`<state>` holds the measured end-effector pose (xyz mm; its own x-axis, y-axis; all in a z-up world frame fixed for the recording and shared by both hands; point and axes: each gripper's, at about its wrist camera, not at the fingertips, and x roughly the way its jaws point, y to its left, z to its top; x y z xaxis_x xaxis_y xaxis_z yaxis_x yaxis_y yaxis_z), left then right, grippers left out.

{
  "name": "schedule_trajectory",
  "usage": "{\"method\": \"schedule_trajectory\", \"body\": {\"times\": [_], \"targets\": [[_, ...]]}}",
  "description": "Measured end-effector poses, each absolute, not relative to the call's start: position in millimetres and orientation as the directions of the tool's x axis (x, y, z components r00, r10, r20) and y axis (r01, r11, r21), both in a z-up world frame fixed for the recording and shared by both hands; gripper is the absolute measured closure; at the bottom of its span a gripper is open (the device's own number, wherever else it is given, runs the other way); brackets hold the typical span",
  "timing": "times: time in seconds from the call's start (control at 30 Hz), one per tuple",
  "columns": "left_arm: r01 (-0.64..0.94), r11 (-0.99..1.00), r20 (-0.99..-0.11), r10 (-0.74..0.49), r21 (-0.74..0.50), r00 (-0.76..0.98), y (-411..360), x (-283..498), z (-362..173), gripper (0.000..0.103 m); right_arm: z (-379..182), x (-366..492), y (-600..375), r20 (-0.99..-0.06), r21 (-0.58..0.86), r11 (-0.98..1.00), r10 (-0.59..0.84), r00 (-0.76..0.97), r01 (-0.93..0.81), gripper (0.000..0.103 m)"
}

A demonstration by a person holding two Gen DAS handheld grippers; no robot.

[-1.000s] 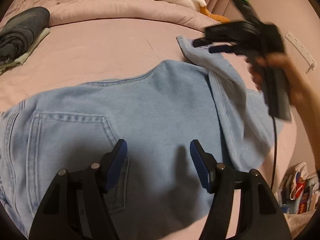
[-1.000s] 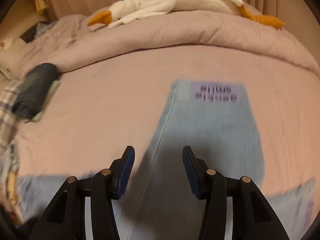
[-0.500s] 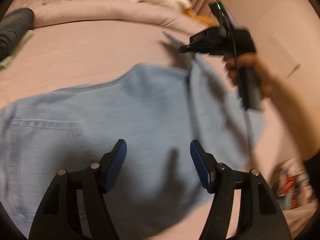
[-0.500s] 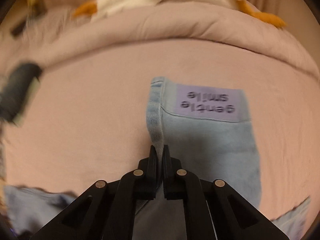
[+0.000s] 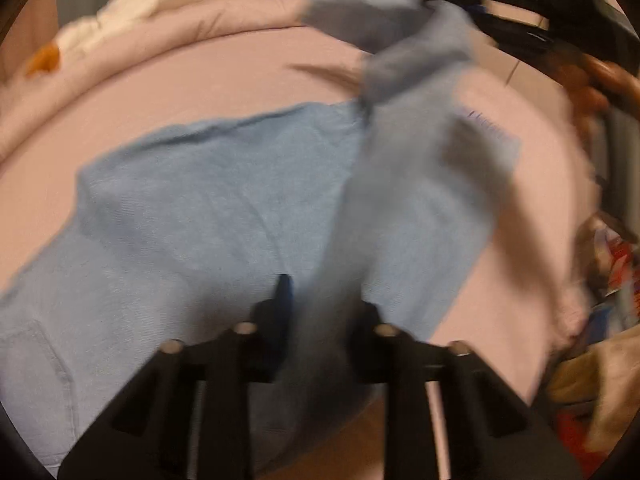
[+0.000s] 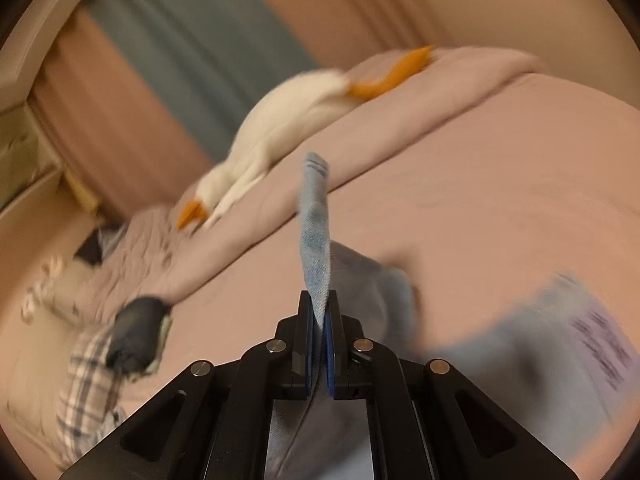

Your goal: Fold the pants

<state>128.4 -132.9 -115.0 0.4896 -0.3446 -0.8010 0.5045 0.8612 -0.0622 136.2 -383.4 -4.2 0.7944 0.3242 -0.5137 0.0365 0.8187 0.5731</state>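
Light blue jeans (image 5: 208,208) lie spread on a pink bed. My right gripper (image 6: 319,312) is shut on the hem of one leg (image 6: 316,236) and holds it lifted off the bed; it shows blurred at the top right of the left wrist view (image 5: 520,20) with the leg (image 5: 424,128) hanging from it. My left gripper (image 5: 324,304) sits low over the jeans, its jaws closed partway around a fold of the lifted leg. A purple label (image 6: 604,344) shows on the denim.
A white plush goose (image 6: 280,132) lies on the rolled pink duvet (image 6: 400,120) at the far side. A dark rolled garment (image 6: 136,332) and plaid cloth (image 6: 88,384) lie at the left. Cluttered items (image 5: 612,264) sit beside the bed's right edge.
My right gripper closed on the leg hem and has lifted it up off the bed. My left gripper's jaws have narrowed from wide open and moved right toward the raised leg.
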Motion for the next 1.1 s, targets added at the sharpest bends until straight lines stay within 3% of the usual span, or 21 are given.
{"method": "schedule_trajectory", "body": {"times": [0.13,0.3,0.4,0.5,0.53,0.6,0.67,0.7,0.93,1.07,1.1], "targets": [[0.496,0.868,-0.789,-0.333,-0.042,0.516,-133.7,121.8,-113.2,0.094,-40.9,86.5,-423.1,-0.551,0.585,0.794,0.238,0.800,0.166,0.099],[0.520,0.853,-0.804,-0.283,0.038,0.523,-135.6,116.9,-121.2,0.092,-102.9,63.1,-463.0,-0.584,0.700,0.642,0.263,0.768,0.312,0.096],[0.515,0.857,-0.810,-0.282,0.028,0.514,-129.4,125.4,-127.1,0.090,-117.3,59.4,-476.2,-0.514,0.792,0.525,0.301,0.803,0.311,0.085],[0.507,0.862,-0.815,-0.286,0.011,0.504,-122.7,116.5,-129.5,0.090,-111.4,67.8,-490.9,-0.463,0.821,0.483,0.250,0.851,0.305,0.055],[0.505,0.863,-0.816,-0.286,0.009,0.503,-122.5,114.4,-129.9,0.090,-108.6,72.5,-496.9,-0.455,0.823,0.480,0.234,0.859,0.305,0.053],[0.500,0.866,-0.817,-0.282,0.009,0.503,-123.5,115.3,-129.9,0.090,-104.2,89.6,-506.3,-0.485,0.802,0.501,0.227,0.845,0.326,0.054],[0.498,0.867,-0.818,-0.278,0.011,0.503,-125.0,117.4,-129.9,0.090,-98.8,102.9,-512.7,-0.533,0.758,0.549,0.213,0.819,0.351,0.075],[0.497,0.868,-0.819,-0.278,0.010,0.502,-125.4,117.9,-129.3,0.090,-94.5,108.3,-509.0,-0.544,0.741,0.574,0.210,0.812,0.348,0.097],[0.495,0.869,-0.821,-0.275,0.011,0.501,-125.8,120.7,-129.6,0.091,-61.5,61.9,-513.1,-0.508,0.645,0.705,0.107,0.855,0.295,0.098],[0.495,0.869,-0.823,-0.270,0.017,0.501,-125.0,119.8,-130.7,0.091,-102.7,74.1,-511.1,-0.649,0.577,0.719,0.116,0.752,0.387,0.098],[0.494,0.869,-0.823,-0.269,0.017,0.500,-125.1,119.3,-130.4,0.091,-108.5,75.8,-513.3,-0.646,0.590,0.710,0.128,0.753,0.385,0.098]]}}
